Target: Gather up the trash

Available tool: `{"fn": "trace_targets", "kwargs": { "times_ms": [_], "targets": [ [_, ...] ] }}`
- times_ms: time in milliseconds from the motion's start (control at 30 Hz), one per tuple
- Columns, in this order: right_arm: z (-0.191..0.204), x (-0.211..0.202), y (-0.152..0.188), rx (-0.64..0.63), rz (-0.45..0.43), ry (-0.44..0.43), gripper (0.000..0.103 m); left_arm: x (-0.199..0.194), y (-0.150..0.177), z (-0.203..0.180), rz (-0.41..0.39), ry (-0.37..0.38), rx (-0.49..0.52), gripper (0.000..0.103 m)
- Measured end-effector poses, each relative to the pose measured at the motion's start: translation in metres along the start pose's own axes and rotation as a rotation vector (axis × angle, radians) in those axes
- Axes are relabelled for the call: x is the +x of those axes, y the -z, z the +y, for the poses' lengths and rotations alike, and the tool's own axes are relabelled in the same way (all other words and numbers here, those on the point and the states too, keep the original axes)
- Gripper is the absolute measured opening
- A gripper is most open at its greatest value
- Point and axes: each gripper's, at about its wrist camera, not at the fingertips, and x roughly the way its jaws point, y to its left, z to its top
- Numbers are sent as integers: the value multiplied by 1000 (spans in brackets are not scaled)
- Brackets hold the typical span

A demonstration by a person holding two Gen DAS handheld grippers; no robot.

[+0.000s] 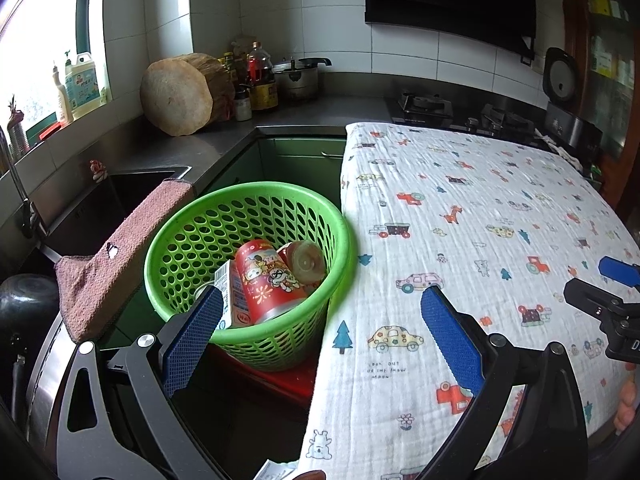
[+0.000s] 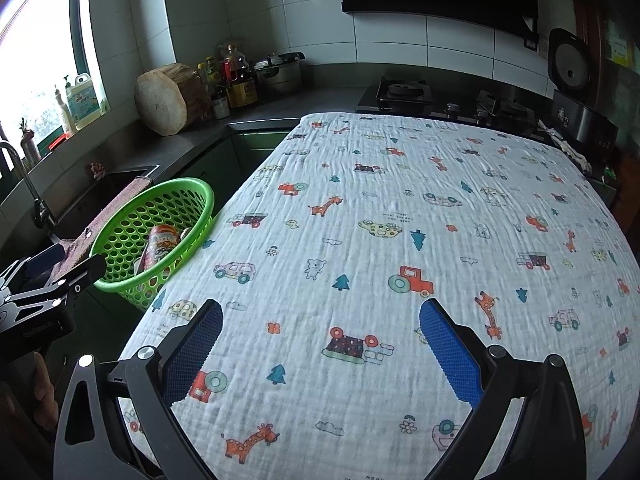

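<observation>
Left claw hangs released, blue pads wide apart, nothing between them; it sits at the lower centre of the left wrist frame, straddling the edge where the green basket meets the cloth-covered counter. The basket stands just beside the counter's left edge, on something red. Inside it: a red printed can, a white carton against the can's left side, and a clear plastic bottle on the right. A brown towel lies to the basket's left, draped over the sink edge. Right claw is likewise released and empty, low in the right wrist frame over the printed cloth. That view shows the basket at left centre. Stove sits beyond the counter, upper right.
</observation>
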Motion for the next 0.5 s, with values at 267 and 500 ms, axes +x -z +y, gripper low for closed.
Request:
{"fn": "trace_targets", "kwargs": {
  "times_ms": [267,500],
  "targets": [
    [0,-1,0,0,-1,2,96,-1,0,5,-4,-8,-12,98],
    [0,-1,0,-3,-3,4,96,-1,2,3,-2,-2,-3,98]
  ]
}}
